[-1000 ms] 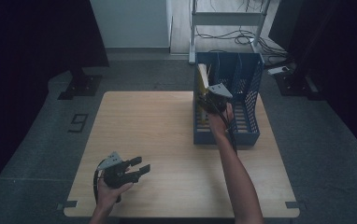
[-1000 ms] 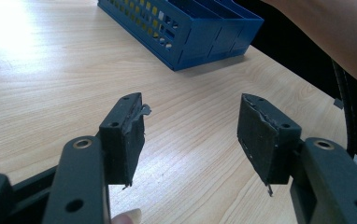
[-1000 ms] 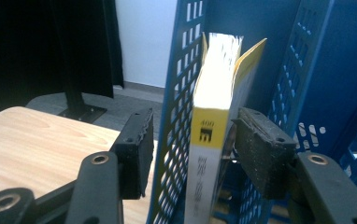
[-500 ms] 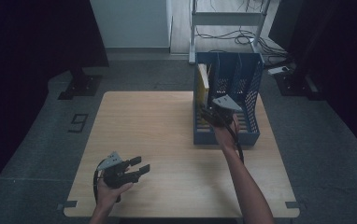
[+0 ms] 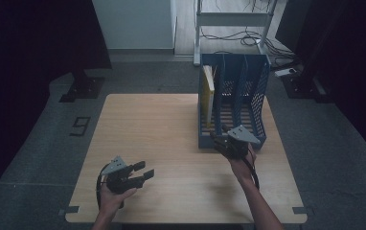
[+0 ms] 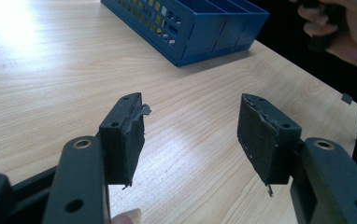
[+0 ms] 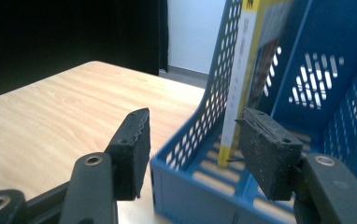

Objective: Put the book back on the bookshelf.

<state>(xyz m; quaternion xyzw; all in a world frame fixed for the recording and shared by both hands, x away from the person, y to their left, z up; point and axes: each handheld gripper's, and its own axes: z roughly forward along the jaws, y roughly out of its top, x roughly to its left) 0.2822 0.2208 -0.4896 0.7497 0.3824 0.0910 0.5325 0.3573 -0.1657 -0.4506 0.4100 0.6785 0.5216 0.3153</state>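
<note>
The yellow book (image 5: 209,93) stands upright in the blue file rack (image 5: 255,103), in the leftmost slot as seen in the high view. In the right gripper view the book (image 7: 242,84) leans close against the holed side wall of the rack (image 7: 214,107). Its spine is white and yellow, with a small dark mark at the top and tiny print going down it, but that writing is too small and blurry to read. The right hand-held gripper (image 5: 223,140) is at the near end of the rack, just in front of the book. Its jaws have just been opening, and they stand partly apart with nothing pressed between them; in its own view the rack's corner sits in the gap of this hand-held gripper (image 7: 193,140). The rack stands on the far right part of the wooden table (image 5: 147,129). The left hand-held gripper (image 5: 144,171) is well apart from the rack, near the front left of the table, held in the person's left hand (image 5: 114,196). Its jaws are wide open and empty, with bare table showing between them in the left gripper view (image 6: 190,126). A bit of torn tape sticks out from one pad (image 6: 132,126). On the grey floor (image 5: 37,158) left of the table there is a dark mark that looks like a 9 (image 5: 80,126), though it may be something else.
</note>
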